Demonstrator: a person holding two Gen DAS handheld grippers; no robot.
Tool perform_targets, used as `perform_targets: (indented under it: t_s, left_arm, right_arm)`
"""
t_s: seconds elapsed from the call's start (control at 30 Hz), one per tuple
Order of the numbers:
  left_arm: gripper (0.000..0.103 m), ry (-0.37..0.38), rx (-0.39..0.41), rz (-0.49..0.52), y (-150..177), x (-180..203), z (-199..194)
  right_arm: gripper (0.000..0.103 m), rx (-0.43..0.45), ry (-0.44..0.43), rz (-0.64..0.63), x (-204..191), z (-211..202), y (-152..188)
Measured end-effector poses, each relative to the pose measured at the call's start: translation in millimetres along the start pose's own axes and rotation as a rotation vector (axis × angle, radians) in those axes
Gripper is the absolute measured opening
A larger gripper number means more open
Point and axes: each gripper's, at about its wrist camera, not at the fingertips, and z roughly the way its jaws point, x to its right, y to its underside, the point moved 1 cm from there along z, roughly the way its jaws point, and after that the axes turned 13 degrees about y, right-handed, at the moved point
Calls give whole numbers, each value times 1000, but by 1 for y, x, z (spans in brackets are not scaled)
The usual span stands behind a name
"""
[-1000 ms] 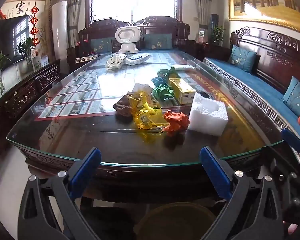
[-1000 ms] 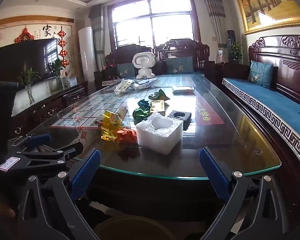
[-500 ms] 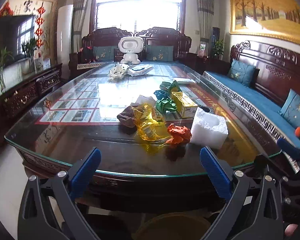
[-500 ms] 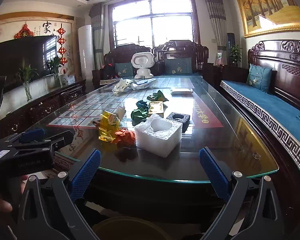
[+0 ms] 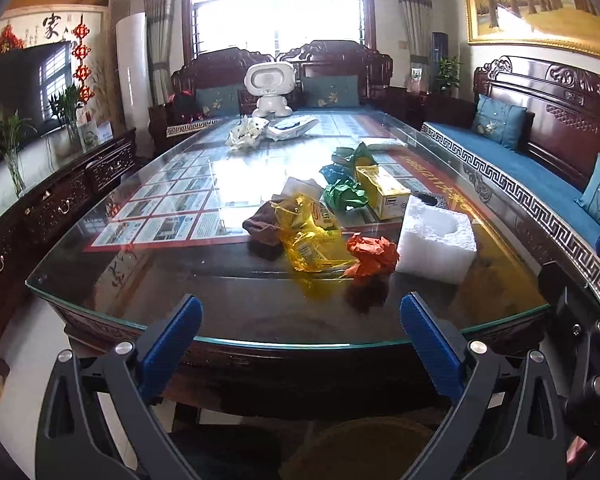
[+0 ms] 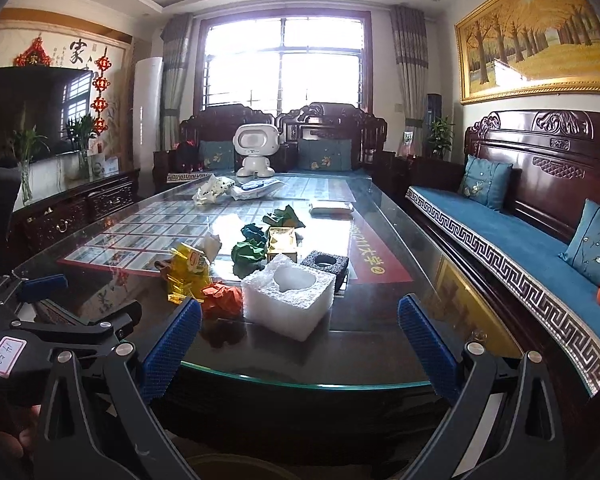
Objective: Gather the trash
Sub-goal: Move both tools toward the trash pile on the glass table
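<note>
Trash lies in a heap on the glass table (image 5: pixel 148 280): a white foam block (image 5: pixel 436 240), an orange paper ball (image 5: pixel 370 254), a yellow plastic wrapper (image 5: pixel 308 236), a brown crumpled piece (image 5: pixel 262 222), green paper (image 5: pixel 346 194) and a yellow box (image 5: pixel 384 190). In the right wrist view the foam block (image 6: pixel 290 296) sits nearest, with a black foam piece (image 6: pixel 325 264) behind it. My left gripper (image 5: pixel 300 336) and my right gripper (image 6: pixel 300 338) are both open and empty, in front of the table's near edge.
A round bin rim (image 5: pixel 360 448) shows below the table edge, under my left gripper. A white robot toy (image 5: pixel 269 90) and white bags (image 5: pixel 246 134) stand at the far end. A blue-cushioned bench (image 6: pixel 512 248) runs along the right, a sideboard (image 5: pixel 56 208) along the left.
Both grippers have risen and tilted up, so the table sits lower in view. The trash has not moved and both grippers stay open.
</note>
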Motion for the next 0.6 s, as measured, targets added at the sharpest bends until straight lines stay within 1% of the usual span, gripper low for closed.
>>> perform_targets:
  t_s: [0.07, 0.1, 0.23, 0.33, 0.47, 0.6]
  left_arm:
    - [99, -32, -11, 1, 0, -2, 2]
    - [99, -29, -14, -2, 0, -4, 2]
    - [99, 42, -5, -44, 2, -4, 0]
    - [99, 53, 10, -30, 3, -1, -2]
    - [99, 94, 25, -25, 3, -1, -6]
    - [99, 91, 48, -3, 1, 5, -10]
  right_arm:
    - [95, 9, 82, -7, 2, 0, -1]
    - [95, 16, 97, -5, 3, 0, -2]
    - [95, 4, 87, 11, 4, 0, -4]
    - [95, -19, 94, -1, 1, 5, -4]
    - [95, -33, 85, 7, 0, 4, -2]
    - [95, -31, 81, 11, 0, 3, -2]
